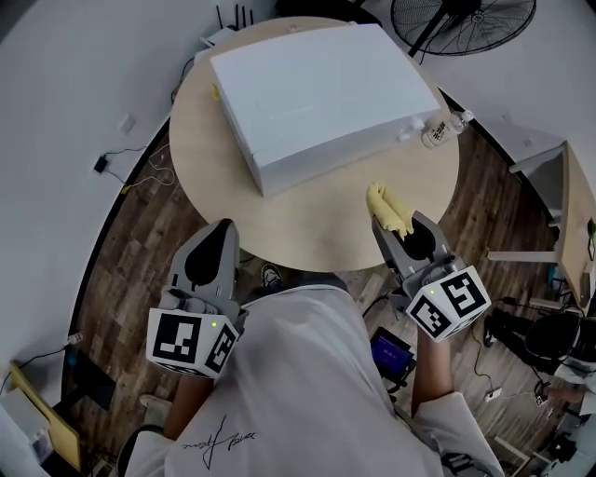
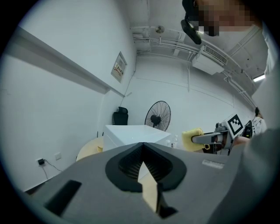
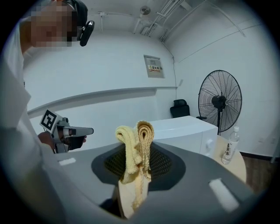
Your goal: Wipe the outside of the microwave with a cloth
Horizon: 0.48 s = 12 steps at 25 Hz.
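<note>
The white microwave [image 1: 321, 88] lies across the far half of the round wooden table [image 1: 307, 228]; it also shows in the left gripper view [image 2: 131, 133] and the right gripper view [image 3: 183, 129]. My right gripper [image 1: 391, 222] is shut on a folded yellow cloth [image 1: 386, 207], held over the table's near right part, a little short of the microwave. The cloth [image 3: 135, 148] sticks up between the jaws in the right gripper view. My left gripper [image 1: 212, 250] hangs by the table's near left edge, jaws together with nothing in them.
A clear water bottle [image 1: 442, 130] stands by the microwave's right corner. A standing fan [image 1: 461, 20] is behind the table on the right. Cables [image 1: 154, 168] trail on the wooden floor at left. A desk edge [image 1: 573, 219] and chair lie at far right.
</note>
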Tool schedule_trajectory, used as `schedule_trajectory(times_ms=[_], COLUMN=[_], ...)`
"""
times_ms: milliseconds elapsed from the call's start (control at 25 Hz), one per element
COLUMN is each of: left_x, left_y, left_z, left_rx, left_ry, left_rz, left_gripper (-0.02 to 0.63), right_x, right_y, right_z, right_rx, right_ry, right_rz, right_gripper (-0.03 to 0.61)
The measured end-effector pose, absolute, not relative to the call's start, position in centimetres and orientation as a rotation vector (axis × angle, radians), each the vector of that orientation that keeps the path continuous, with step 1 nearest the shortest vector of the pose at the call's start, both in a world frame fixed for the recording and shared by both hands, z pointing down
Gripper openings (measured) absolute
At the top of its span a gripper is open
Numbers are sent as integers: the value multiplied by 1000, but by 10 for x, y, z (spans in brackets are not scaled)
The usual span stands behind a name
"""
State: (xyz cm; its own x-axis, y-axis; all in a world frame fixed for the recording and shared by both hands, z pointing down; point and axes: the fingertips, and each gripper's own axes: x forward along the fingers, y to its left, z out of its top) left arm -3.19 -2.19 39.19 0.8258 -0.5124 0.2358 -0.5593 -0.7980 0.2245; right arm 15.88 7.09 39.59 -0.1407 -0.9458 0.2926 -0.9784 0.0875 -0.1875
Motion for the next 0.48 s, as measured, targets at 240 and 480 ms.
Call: schedule_trajectory(times_ms=[240, 480], left_x=[-29, -23], left_y=[-24, -27], left_z=[390, 388], left_rx=[2733, 2740], left_ry=[-796, -772], left_rz=[231, 230], left_gripper=[-12, -11], right_x=[154, 150], right_y=[66, 62], right_z=[397, 401], right_rx=[1979, 1944], right_ry=[-2219, -2187], right_rz=[500, 488], right_gripper=[123, 123])
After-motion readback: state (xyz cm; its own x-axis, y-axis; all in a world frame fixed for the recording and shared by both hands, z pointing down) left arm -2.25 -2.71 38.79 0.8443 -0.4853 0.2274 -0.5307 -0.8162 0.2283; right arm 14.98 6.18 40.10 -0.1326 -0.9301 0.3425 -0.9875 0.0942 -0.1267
